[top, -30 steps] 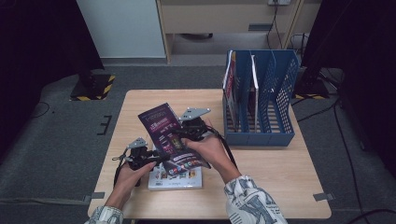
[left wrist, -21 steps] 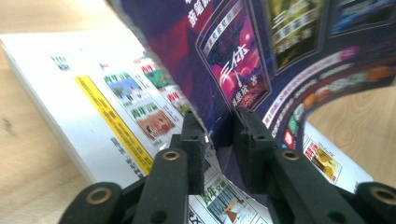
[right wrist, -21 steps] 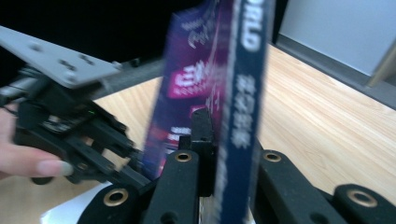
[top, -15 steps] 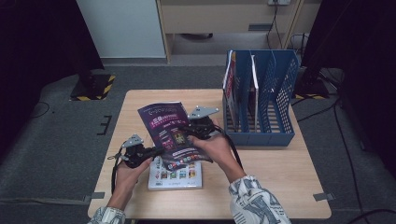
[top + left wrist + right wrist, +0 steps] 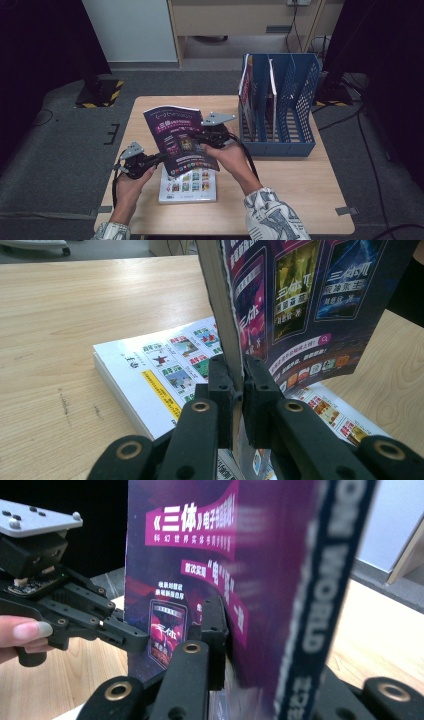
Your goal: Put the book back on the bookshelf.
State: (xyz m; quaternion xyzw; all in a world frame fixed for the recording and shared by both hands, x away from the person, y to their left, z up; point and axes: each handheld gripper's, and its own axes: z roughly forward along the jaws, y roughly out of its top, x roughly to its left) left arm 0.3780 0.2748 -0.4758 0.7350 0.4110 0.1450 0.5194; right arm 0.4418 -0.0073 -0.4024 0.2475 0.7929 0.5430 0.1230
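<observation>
- Blue file rack (image 5: 280,107) stands at the right rear of the table, open top, mesh sides, several upright slots.
- Rack contents: one thin volume (image 5: 246,92) upright in the leftmost slot, a second (image 5: 272,95) upright two slots over. Other slots look empty from the high view.
- Purple magazine (image 5: 180,137) is held up off the table, tilted, between the two grippers, left of the rack and apart from it.
- Left gripper (image 5: 162,157): jaws have just been closing and are now pinched tight on the magazine's lower edge; in the left gripper view (image 5: 239,390) both pads press the page block, cover facing right.
- Right gripper (image 5: 197,136): jaws clamped on the magazine's opposite side near the spine; in the right gripper view (image 5: 235,640) the left pad lies flat on the purple cover, the far pad hidden behind the spine.
- White-covered book (image 5: 189,184) with small colour pictures lies flat on the table directly under the raised magazine, not touching it as far as I can tell.
- Table (image 5: 295,190): light wood, bare apart from rack and book; faint scuffs show in the left gripper view.
- Room: grey carpet (image 5: 65,150), a yellow-and-black striped base (image 5: 102,92) at left rear, pale cabinet (image 5: 235,17) and white panel (image 5: 130,30) behind, cables (image 5: 365,135) on the floor at right, dark curtains on both sides.
</observation>
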